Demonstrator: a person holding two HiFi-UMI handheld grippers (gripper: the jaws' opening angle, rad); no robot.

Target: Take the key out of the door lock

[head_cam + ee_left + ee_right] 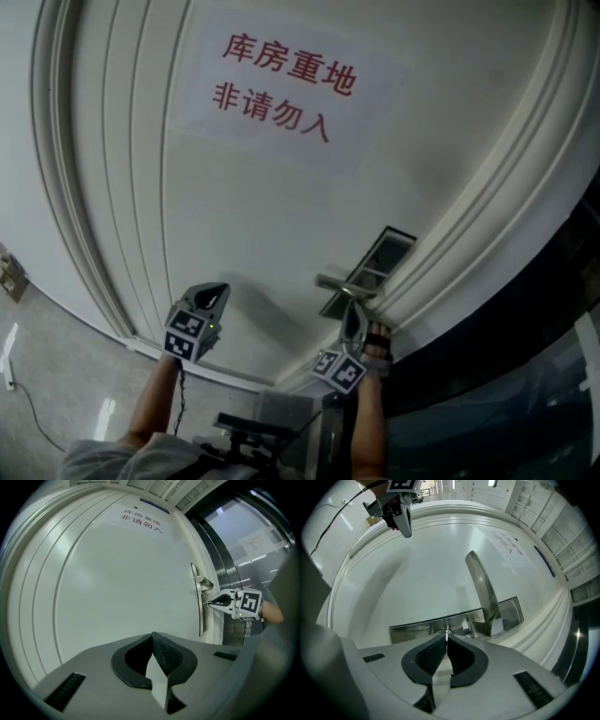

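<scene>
The key (446, 631) sits in the lock plate (417, 625) on the door (431, 573), just beside the foot of the handle (483, 590), and only a thin sliver of its head shows outside the plate. Your right gripper (447, 636) has its jaws closed on that sliver, pinching it at the very tips of the pads. Your left gripper (152, 637) hangs off the door well to the side, jaws shut on nothing. Expect the key to be light, stiff and smooth: bare metal with little for the ribbed pads to bite on, so a tip grip like this one can likely slide off if you tug hard. Hold it by the flat faces of the head, as deep in the pads as the plate allows. It probably comes free only when turned to its rest position, so feel for that before pulling. Draw it straight out along its own line; any sideways lean may bind the blade in the lock or bend it
</scene>
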